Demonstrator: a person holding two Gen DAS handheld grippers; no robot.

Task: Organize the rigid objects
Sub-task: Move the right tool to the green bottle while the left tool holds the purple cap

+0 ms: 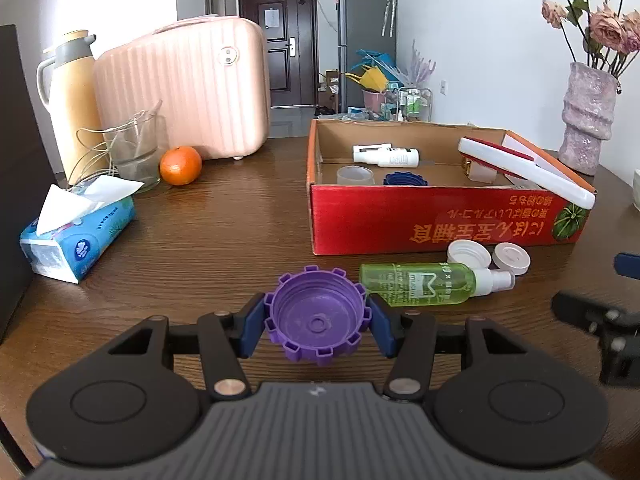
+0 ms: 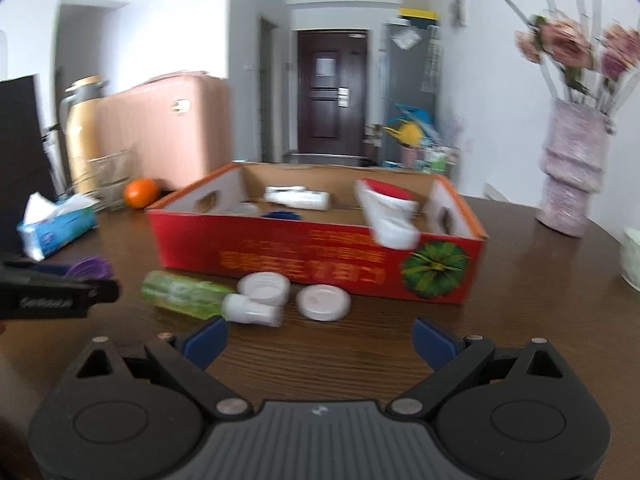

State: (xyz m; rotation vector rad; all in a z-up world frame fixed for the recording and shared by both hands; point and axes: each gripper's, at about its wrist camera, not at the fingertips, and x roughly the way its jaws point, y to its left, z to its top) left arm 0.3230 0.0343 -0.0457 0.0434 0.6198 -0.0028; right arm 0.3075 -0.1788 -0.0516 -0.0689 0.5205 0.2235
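- The purple cap (image 1: 318, 314), notched round its rim and open side up, sat pinched between the blue pads (image 1: 253, 330) of the left gripper (image 1: 317, 330), the jaws closed on its two sides, above the wooden table (image 1: 224, 216).
- No writing showed on the cap.
- At 1 o'clock from the cap lay a green spray bottle (image 1: 416, 284) on its side, nozzle toward 3 o'clock; its label carried print too small to read.
- Just beyond the bottle's nozzle sat two white lids (image 1: 469, 255), touching or nearly touching the front wall of the red cardboard box (image 1: 440, 220).
- The box front bore orange East Asian characters, upside down in the left wrist view, beside a green pumpkin picture.
- Inside the box lay a white tube (image 1: 386, 155), a clear cup (image 1: 355, 175), a dark blue cap (image 1: 404, 179) and a white-and-red case (image 1: 524, 168) leaning over the rim.
- The right gripper (image 2: 320, 340) stood wide open with nothing between its blue pads (image 2: 206, 340), above bare table at 6 o'clock from the lids.
- At 9 o'clock from the cap was a blue tissue pack (image 1: 76, 232); its logo was unreadable.
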